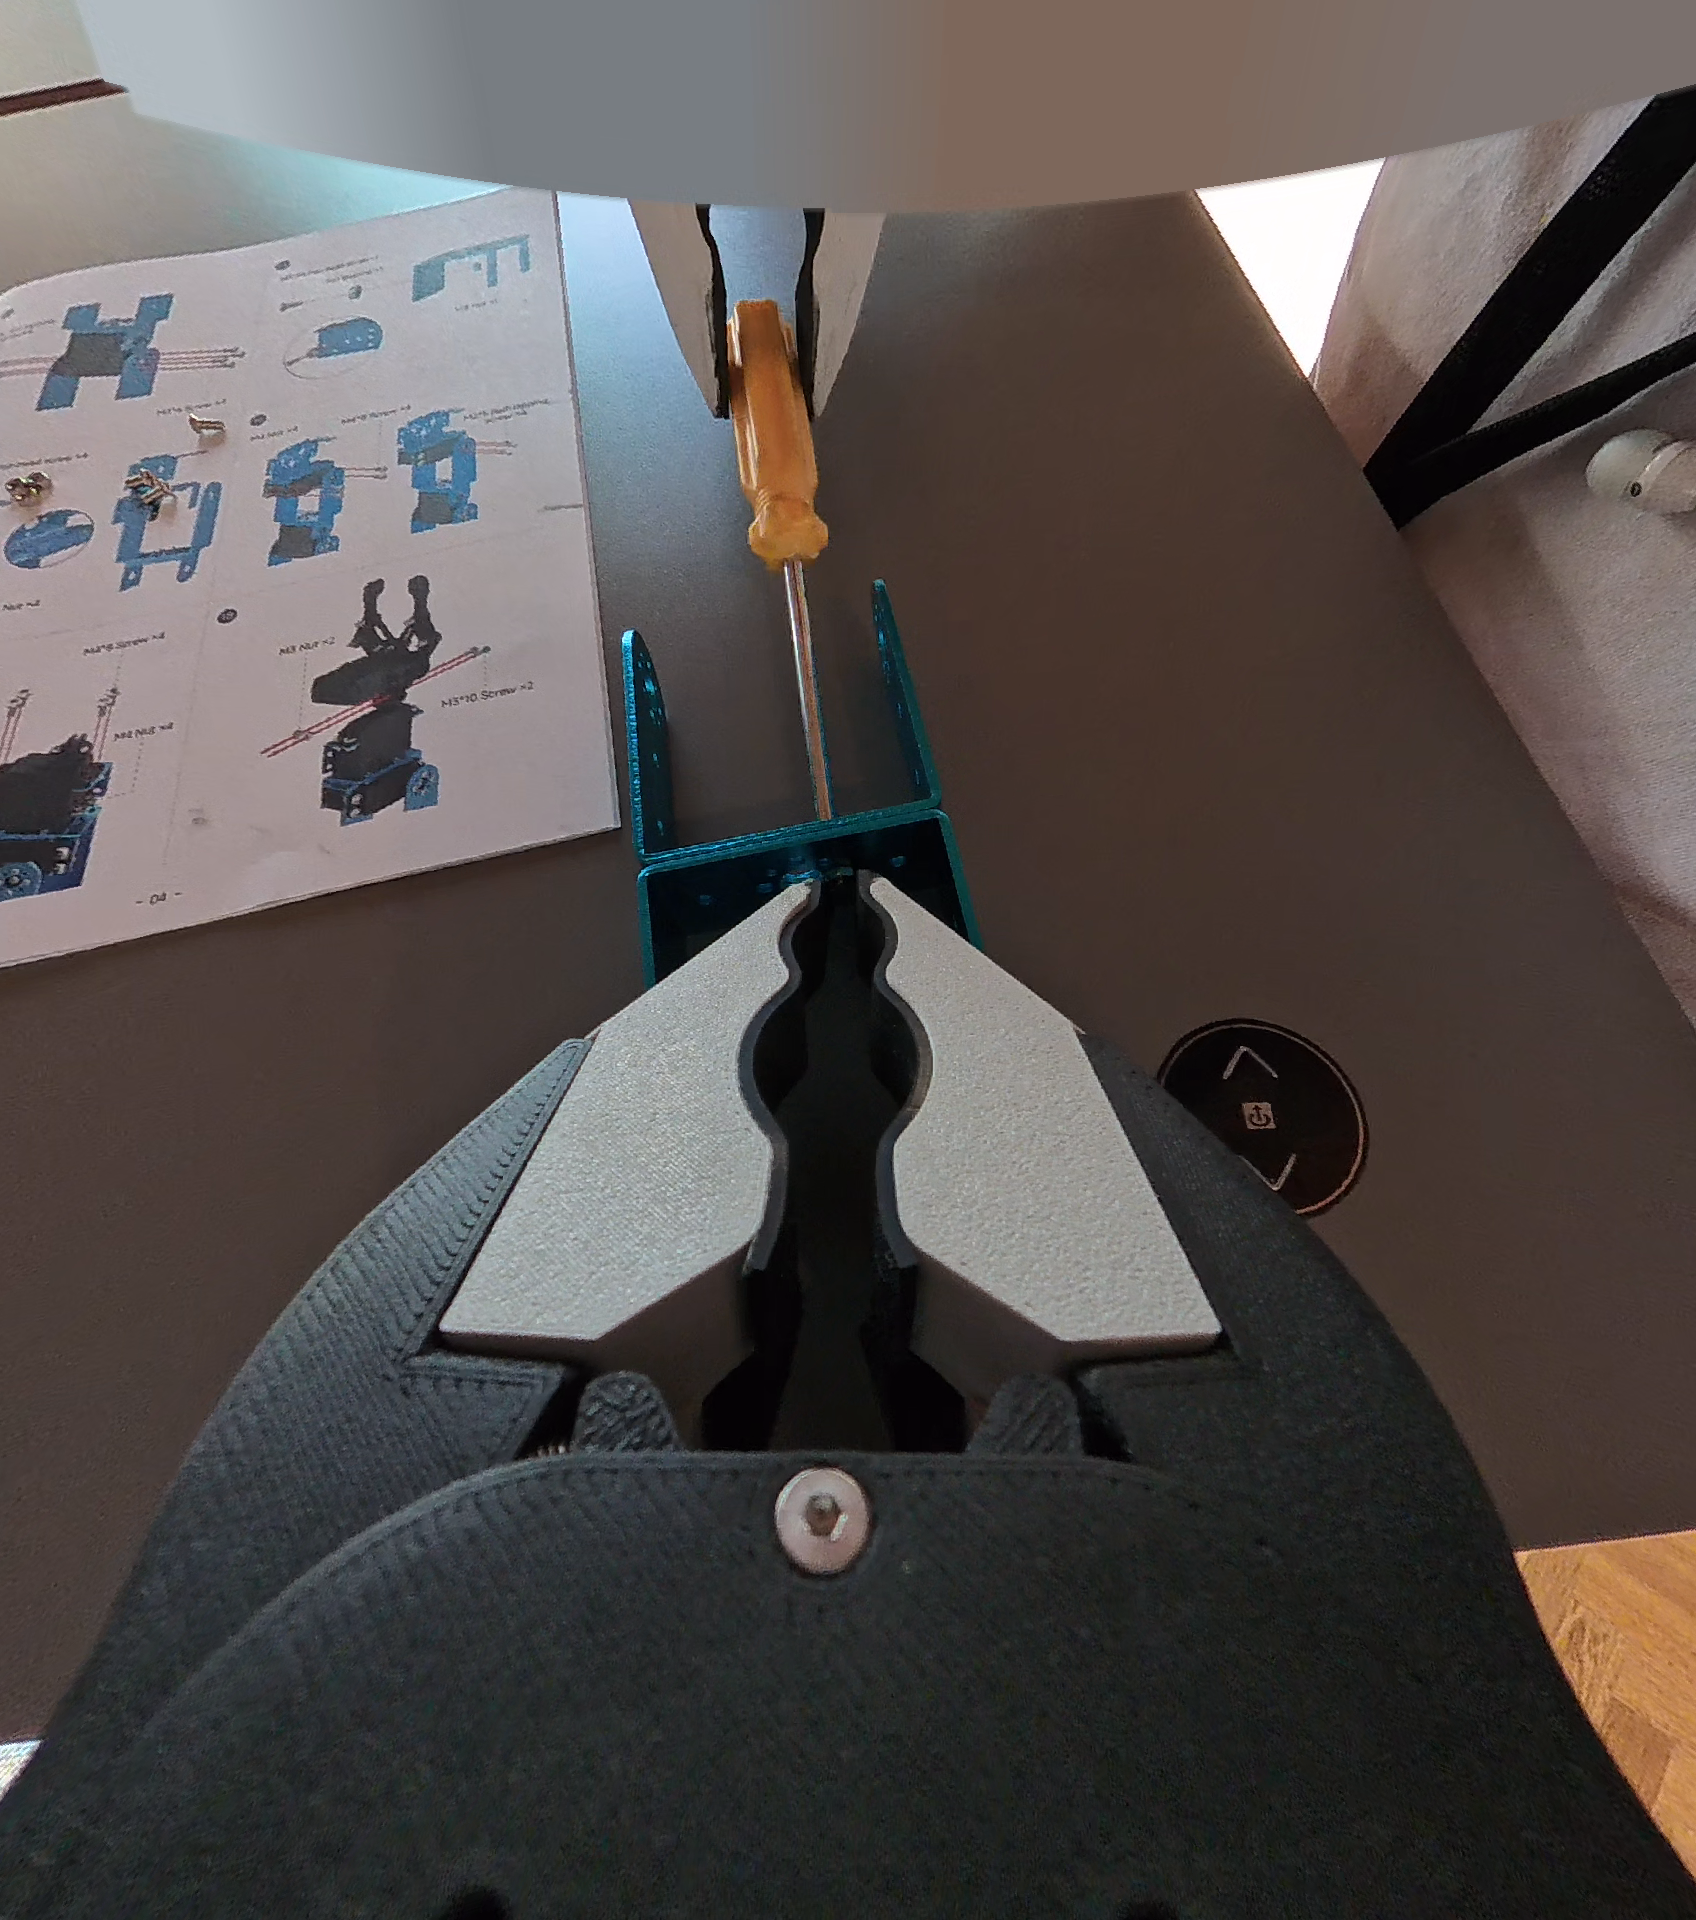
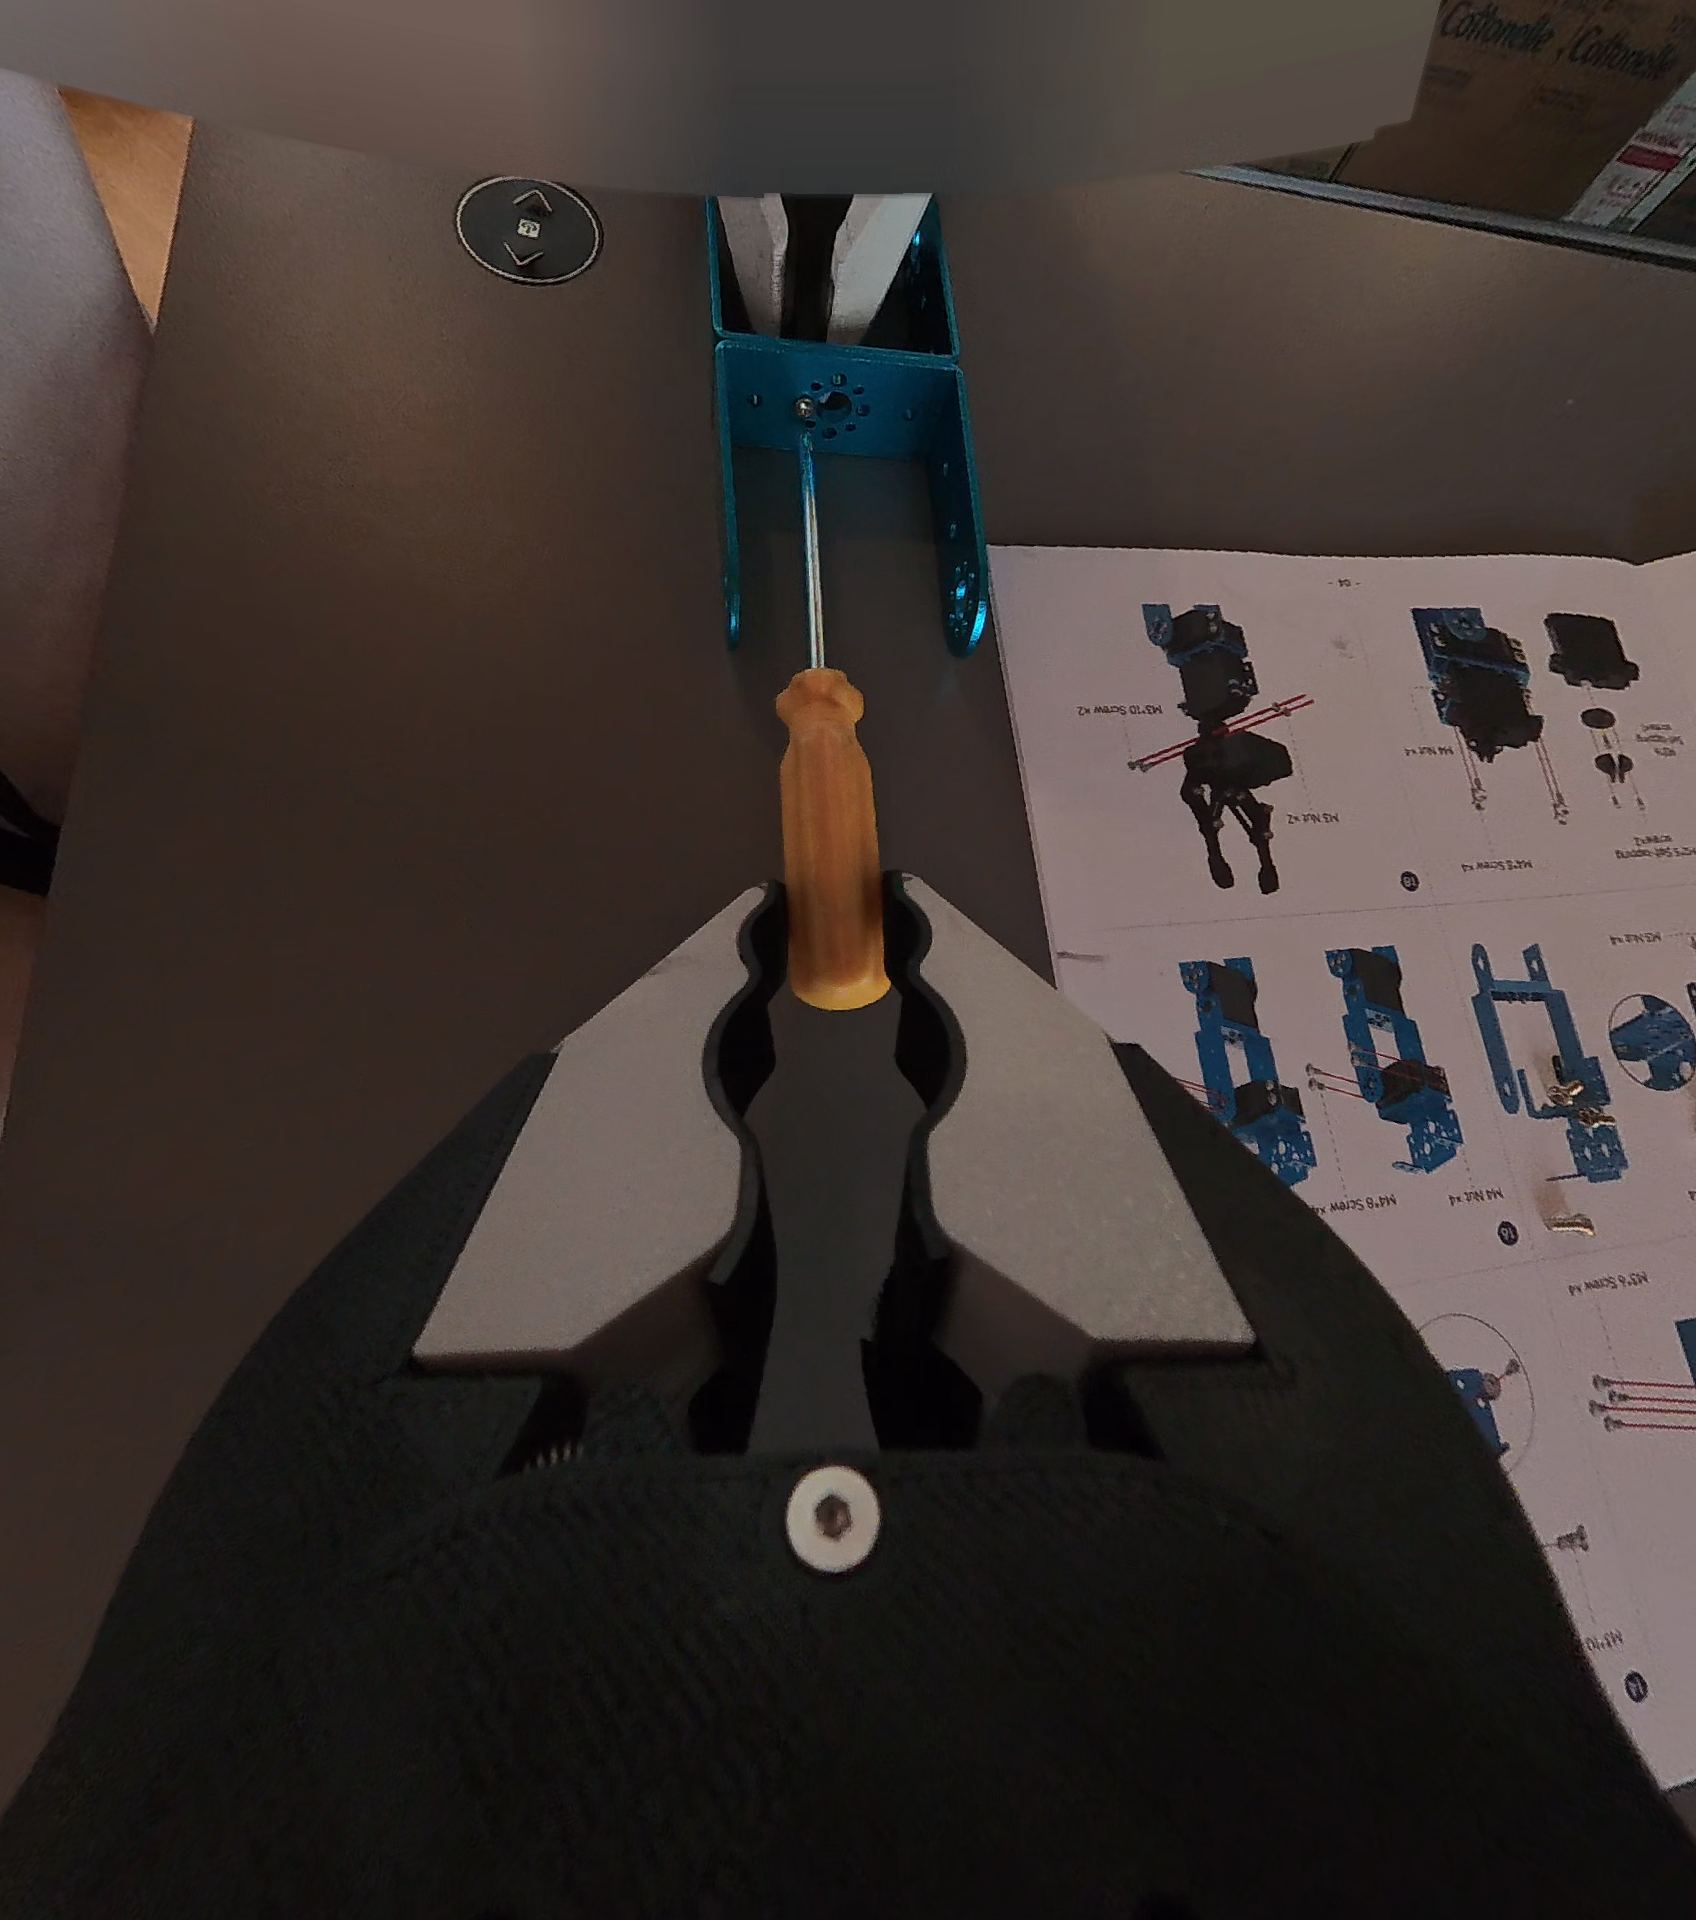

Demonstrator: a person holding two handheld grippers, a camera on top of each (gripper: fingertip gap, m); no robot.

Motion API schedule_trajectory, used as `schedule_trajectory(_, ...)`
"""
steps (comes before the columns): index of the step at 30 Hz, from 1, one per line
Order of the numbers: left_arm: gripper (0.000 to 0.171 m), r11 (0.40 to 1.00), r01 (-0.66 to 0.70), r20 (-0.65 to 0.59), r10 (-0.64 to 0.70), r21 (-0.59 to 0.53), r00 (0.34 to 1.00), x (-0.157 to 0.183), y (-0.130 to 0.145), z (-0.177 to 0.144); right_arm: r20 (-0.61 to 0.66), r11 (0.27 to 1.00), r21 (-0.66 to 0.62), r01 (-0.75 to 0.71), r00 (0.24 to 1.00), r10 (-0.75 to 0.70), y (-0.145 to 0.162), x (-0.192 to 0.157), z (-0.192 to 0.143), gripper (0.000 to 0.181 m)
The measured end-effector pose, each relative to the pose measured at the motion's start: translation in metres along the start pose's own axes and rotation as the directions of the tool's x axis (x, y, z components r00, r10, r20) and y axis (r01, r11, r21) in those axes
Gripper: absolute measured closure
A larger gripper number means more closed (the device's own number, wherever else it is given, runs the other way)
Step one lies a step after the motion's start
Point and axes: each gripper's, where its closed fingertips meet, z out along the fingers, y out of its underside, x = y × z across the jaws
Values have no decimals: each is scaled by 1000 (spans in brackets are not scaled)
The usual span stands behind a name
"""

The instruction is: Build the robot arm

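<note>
Screwdriver (image 1: 776, 426), with its amber handle, sits in the upper middle of the left wrist view, clamped by the far right gripper (image 1: 764, 400) just under the blurred patch. Its thin shaft runs down the frame between the two upright arms of the blue bracket (image 1: 662, 883), and the tip meets the bracket's cross plate. The left gripper (image 1: 836, 883) fills the lower half; its jaws are closed on that cross plate, tips pressed to its near face. An open instruction booklet (image 1: 231, 582) covers the upper left, its right edge just beside the bracket, with loose screws (image 1: 28, 486) lying on the page. A round black control disc (image 1: 1262, 1117) is set in the dark table (image 1: 1135, 644) at right centre, near the table edge, beyond which pale fabric shows. Bare table lies right of the bracket.

In the right wrist view, the right gripper (image 2: 831, 894) holds the screwdriver (image 2: 828, 831) handle between its jaws at frame centre. The shaft points up to a screw (image 2: 803, 406) in the blue bracket (image 2: 937, 416), left of the plate's central hole. The left gripper (image 2: 813, 270) shows behind the bracket at top centre. The booklet (image 2: 1395, 987) fills the right side, its corner near the bracket's right arm; the control disc (image 2: 529, 231) sits upper left. Open table (image 2: 408, 623) spreads to the left.
</note>
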Motion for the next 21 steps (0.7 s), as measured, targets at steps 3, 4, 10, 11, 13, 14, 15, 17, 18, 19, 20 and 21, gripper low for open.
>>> schedule_trajectory(3, 168, 1000, 0, -2, 0, 0, 1000, 0, 0, 0, 0, 1000, 7, -4, 1000, 4, 0, 0, -1, 163)
schedule_trajectory(4, 168, 1000, 1, -3, -1, 0, 1000, -1, 0, 0, -1, 1000, 10, -5, 1000, 5, 0, 1, -1, 163)
schedule_trajectory(10, 168, 1000, 2, -7, -2, 1, 1000, -2, -1, 1, 0, 1000, 22, -6, 1000, 6, -2, 1, -3, 163)
schedule_trajectory(11, 168, 1000, 3, -8, -3, 1, 1000, -2, -1, 1, 1, 1000, 23, -7, 1000, 7, -2, 1, -3, 163)
schedule_trajectory(13, 168, 1000, 2, -9, -2, 1, 1000, -2, -1, 2, 1, 1000, 26, -7, 1000, 7, -2, 2, -3, 163)
schedule_trajectory(14, 168, 1000, 1, -9, -1, 1, 1000, -2, -1, 2, 0, 1000, 27, -6, 1000, 6, -3, 2, -3, 163)
schedule_trajectory(15, 168, 1000, 1, -9, -1, 0, 1000, -2, -1, 2, -1, 1000, 28, -4, 1000, 4, -3, 2, -3, 163)
schedule_trajectory(17, 168, 1000, 1, -9, -1, 0, 1000, -3, -1, 2, -3, 1000, 28, -1, 1000, 1, -3, 2, -4, 163)
schedule_trajectory(18, 168, 1000, 1, -9, -1, -1, 1000, -3, -1, 2, -3, 1000, 30, 1, 1000, -1, -3, 3, -4, 163)
schedule_trajectory(19, 168, 1000, 1, -9, -1, -1, 1000, -3, -1, 2, -4, 1000, 31, 3, 1000, -2, -4, 3, -4, 163)
schedule_trajectory(20, 168, 1000, 2, -10, -2, 0, 1000, -3, -1, 2, -5, 1000, 31, 3, 1000, -3, -4, 3, -5, 163)
schedule_trajectory(21, 168, 1000, 3, -10, -3, 0, 1000, -3, -1, 2, -5, 999, 33, 5, 1000, -5, -4, 3, -5, 163)
